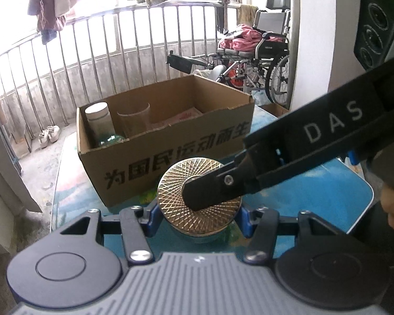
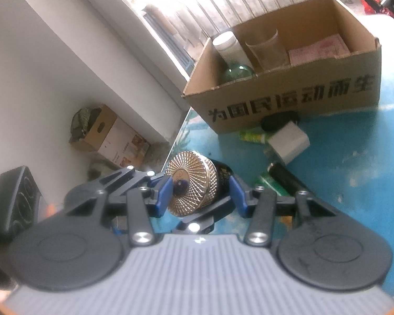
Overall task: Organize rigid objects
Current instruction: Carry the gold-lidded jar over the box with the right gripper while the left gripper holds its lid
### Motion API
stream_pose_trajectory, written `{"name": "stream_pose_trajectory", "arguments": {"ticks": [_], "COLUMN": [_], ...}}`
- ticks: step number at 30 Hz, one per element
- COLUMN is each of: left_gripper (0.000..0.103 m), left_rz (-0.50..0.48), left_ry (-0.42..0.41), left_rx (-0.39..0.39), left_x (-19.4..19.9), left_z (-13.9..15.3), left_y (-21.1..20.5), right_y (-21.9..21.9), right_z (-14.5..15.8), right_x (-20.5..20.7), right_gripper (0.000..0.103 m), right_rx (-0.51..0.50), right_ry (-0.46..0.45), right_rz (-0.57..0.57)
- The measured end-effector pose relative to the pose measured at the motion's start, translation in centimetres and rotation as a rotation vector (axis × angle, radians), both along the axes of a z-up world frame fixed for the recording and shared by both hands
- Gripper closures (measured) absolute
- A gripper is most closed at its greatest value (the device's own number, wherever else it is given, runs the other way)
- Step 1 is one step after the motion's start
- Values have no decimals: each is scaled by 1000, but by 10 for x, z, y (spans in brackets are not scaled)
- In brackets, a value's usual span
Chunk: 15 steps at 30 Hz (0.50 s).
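Note:
A round black jar with a gold patterned lid (image 1: pixel 210 220) hangs just above the blue table (image 1: pixel 328 199), in front of a cardboard box (image 1: pixel 170 141). My left gripper (image 1: pixel 197 219) is shut on the jar's sides, blue pads on either flank. My right gripper (image 2: pixel 201 197) is shut on the same jar (image 2: pixel 197 183), one pad on the lid face and the other on the black base. In the left wrist view one of its fingers (image 1: pixel 212 191) lies across the lid. The left gripper's fingers (image 2: pixel 123 181) reach in from the left in the right wrist view.
The cardboard box (image 2: pixel 289 97) holds a white-capped bottle (image 2: pixel 228 47), a clear glass (image 2: pixel 268 50) and a pink packet (image 2: pixel 317 47). On the table (image 2: pixel 354 170) lie a white block (image 2: pixel 289 141), a dark cylinder (image 2: pixel 286 178) and a green tube (image 2: pixel 252 136). A wheelchair (image 1: pixel 262 60) stands by the railing.

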State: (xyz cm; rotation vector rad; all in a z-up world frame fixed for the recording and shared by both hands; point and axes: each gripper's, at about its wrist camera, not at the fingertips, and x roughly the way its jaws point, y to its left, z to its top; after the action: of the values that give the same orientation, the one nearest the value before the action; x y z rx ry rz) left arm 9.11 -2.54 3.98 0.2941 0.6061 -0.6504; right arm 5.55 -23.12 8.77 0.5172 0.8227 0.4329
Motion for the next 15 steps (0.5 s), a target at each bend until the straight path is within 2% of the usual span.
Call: {"name": "stream_pose_trajectory", "arguments": {"ticks": [15], "left_gripper": [46], "left_rz": [15], "left_ry": [-35], "left_rx": [-16], "left_x": [28], "left_z": [19], "left_y": [-3], "right_y": [3], "right_z": [25], "right_x": [30], "right_gripper": [55], "right_rx": [-29], "right_ry": [-48], "right_rz": [11]}}
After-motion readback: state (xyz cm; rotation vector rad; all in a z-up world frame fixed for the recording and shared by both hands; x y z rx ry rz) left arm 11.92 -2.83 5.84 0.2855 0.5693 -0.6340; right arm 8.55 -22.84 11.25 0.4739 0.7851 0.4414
